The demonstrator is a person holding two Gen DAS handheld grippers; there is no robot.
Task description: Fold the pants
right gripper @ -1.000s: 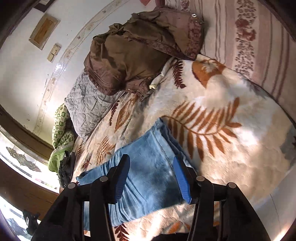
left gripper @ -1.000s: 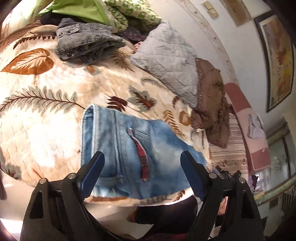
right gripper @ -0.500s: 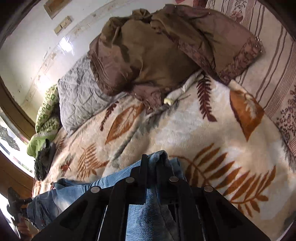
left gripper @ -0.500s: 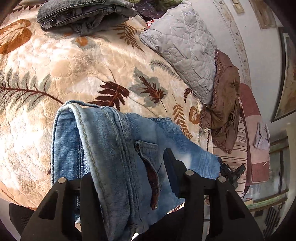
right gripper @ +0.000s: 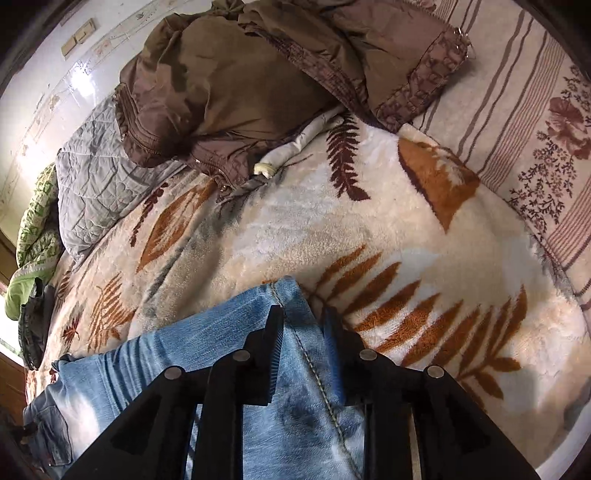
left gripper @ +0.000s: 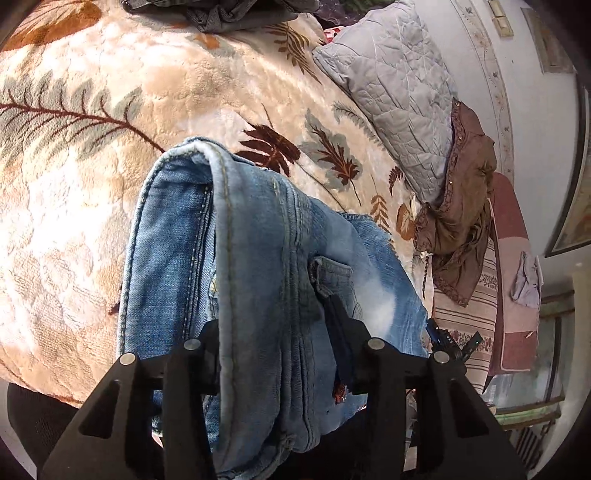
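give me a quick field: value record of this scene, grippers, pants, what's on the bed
surface: leaf-print blanket on a bed
pants: blue jeans, partly lifted, bunched between both grippers
left gripper: shut on the jeans near the waistband and pocket end
right gripper: shut on the jeans at the hem end
behind: grey quilted pillow, brown garment heaped beside it
far corner: grey jeans, only partly in view
under the blanket's edge: striped floral sheet
fold state: not yet laid flat
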